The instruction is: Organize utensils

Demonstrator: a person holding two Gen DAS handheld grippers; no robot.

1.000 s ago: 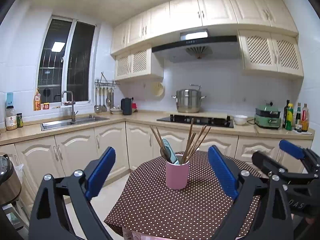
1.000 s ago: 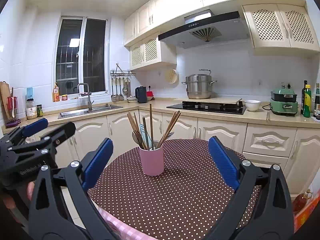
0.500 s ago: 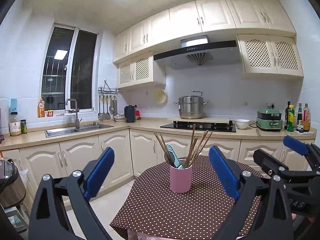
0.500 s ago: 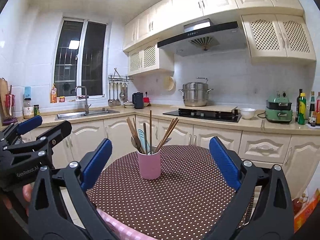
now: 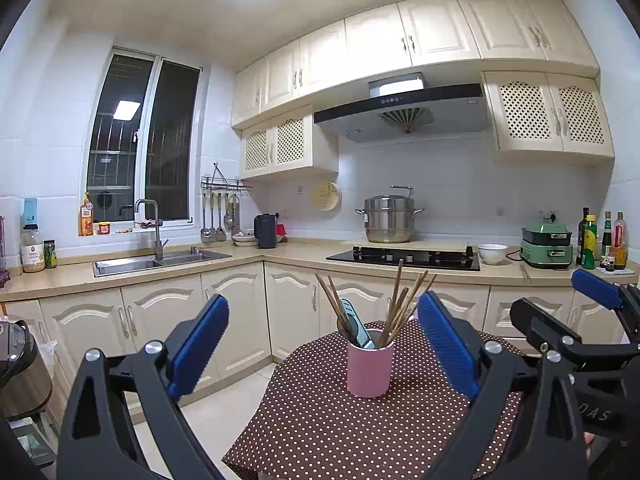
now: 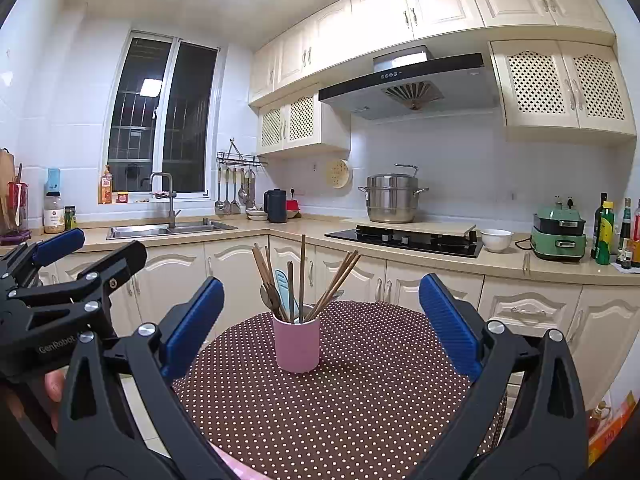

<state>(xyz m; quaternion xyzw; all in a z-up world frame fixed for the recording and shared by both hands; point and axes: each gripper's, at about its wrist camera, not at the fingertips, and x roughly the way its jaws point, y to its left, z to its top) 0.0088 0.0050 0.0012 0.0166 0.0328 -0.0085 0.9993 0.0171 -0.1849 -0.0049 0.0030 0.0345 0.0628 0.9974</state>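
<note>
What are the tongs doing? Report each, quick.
Left tongs: open, holding nothing.
Right tongs: open, holding nothing.

A steel pot (image 5: pixel 389 219) sits on the hob (image 5: pixel 404 258), with a white bowl (image 5: pixel 492 253) beside it.

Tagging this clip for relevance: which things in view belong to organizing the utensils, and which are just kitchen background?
Belongs to the job:
- pink cup on the dotted tablecloth
- chopsticks standing in it
- light blue utensil in it
- left gripper and right gripper, both open, empty

Just lying about:
- steel pot
- white bowl
- green cooker
- black kettle
- hanging ladles
</note>
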